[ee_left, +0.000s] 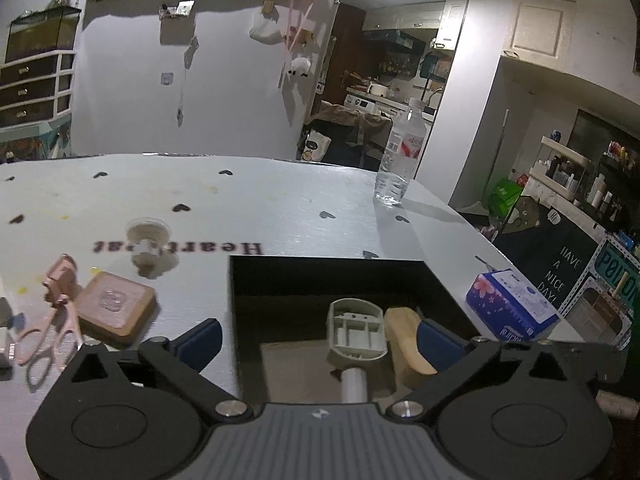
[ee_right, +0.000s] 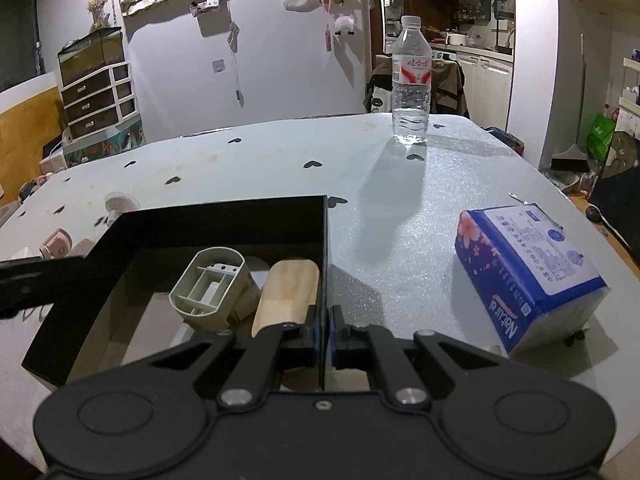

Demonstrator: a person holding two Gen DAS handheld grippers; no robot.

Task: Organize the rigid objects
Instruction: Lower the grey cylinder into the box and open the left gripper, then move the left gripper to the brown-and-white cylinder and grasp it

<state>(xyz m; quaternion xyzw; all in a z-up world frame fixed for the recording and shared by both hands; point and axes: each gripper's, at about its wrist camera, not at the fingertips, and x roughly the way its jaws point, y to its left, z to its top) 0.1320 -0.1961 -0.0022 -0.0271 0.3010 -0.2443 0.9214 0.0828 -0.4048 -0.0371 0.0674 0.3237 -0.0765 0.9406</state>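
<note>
- table (ee_left: 280, 200): white top printed with small dark hearts, carrying everything below.
- black box (ee_right: 224, 216): open-topped, on the near middle of the table; its right wall is pinched edge-on between the pressed-together fingers of the right gripper (ee_right: 325, 330).
- left gripper (ee_left: 320, 338): fingers spread wide over the near part of the box, one blue pad outside the left wall, the other inside at the right, touching or just beside the wooden piece.
- tissue pack (ee_right: 528, 276): blue, flowered, lying on the table right of the box, apart from it.
- water bottle (ee_right: 412, 80): clear, upright, at the far right of the table.
- wooden piece (ee_right: 288, 296): pale, rounded, inside the box against its right wall, just left of the right gripper's fingers.
- grey plastic part (ee_left: 356, 330): ribbed and hollow, inside the box, between the left gripper's spread fingers, held by neither.
- pink square case (ee_left: 116, 308): on the table left of the box.
- pink eyelash curler (ee_left: 52, 312): left of the case, touching it.
- suction cup (ee_left: 149, 246): farther back on the table, left of the box.
</note>
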